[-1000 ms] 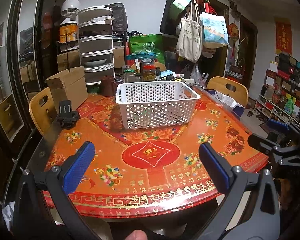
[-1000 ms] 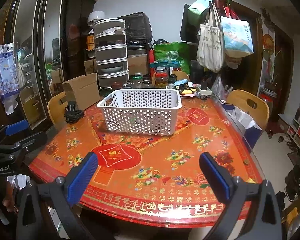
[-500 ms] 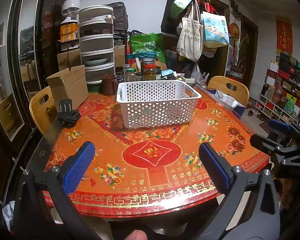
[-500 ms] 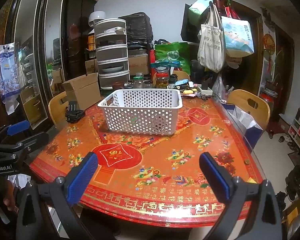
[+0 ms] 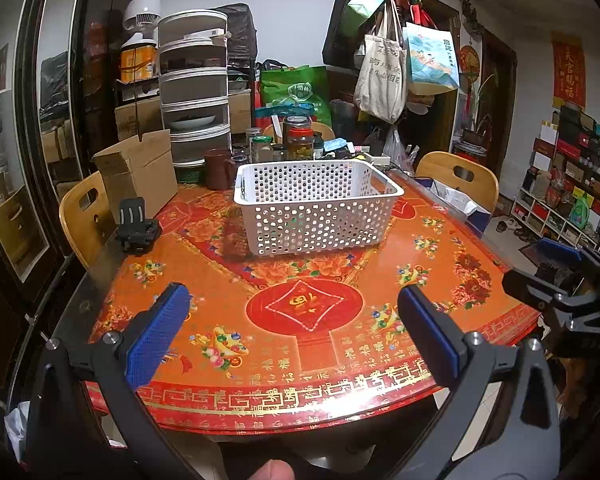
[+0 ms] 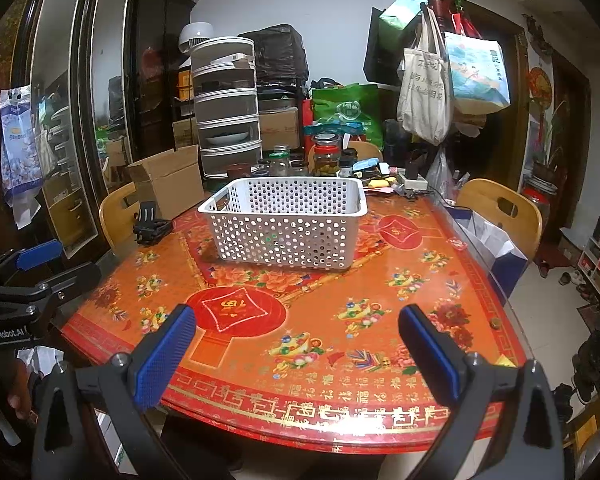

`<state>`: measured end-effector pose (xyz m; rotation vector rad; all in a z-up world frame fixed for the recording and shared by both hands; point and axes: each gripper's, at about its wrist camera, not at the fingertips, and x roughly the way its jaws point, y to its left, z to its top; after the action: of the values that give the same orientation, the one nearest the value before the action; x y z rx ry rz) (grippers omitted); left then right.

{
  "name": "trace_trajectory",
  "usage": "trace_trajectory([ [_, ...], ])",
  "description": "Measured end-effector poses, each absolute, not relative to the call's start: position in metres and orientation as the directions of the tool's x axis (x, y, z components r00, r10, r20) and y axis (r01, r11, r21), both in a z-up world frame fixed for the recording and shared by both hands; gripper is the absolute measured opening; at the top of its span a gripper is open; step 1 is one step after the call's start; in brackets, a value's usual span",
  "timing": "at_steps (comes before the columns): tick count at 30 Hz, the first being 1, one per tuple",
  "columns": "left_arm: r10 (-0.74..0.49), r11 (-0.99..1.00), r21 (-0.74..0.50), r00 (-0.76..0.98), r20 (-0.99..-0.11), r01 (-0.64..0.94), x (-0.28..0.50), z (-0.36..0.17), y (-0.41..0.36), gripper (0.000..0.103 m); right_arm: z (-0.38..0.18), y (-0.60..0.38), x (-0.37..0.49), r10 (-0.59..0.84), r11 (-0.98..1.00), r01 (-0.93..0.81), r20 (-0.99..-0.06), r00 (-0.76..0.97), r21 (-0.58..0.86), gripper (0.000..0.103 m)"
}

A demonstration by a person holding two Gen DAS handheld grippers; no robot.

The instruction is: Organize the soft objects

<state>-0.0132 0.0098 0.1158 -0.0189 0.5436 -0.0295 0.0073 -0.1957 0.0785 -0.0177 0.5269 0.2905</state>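
Note:
A white perforated plastic basket stands on the round red-and-orange table; it also shows in the right wrist view. Little shows inside it through the holes. My left gripper is open and empty above the table's near edge. My right gripper is open and empty, also near the front edge. Each gripper shows at the side of the other's view: the right one and the left one. No soft object is plainly in view.
A black clip-like mount lies at the table's left. A cardboard box, jars and a stacked drawer unit crowd the far side. Wooden chairs ring the table. Bags hang on a coat stand.
Both views have shifted very slightly toward the table. Both grippers stay open and empty.

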Motion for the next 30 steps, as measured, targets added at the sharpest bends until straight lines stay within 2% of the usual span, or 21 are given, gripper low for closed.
trace_trajectory([
  [30,-0.035,0.999,-0.029,0.852,-0.522,0.023,-0.0126,0.1089,0.0093,0.103,0.0771,-0.1933,0.0053,0.276,0.957,-0.284,-0.502,0.819,0.063,0.101],
])
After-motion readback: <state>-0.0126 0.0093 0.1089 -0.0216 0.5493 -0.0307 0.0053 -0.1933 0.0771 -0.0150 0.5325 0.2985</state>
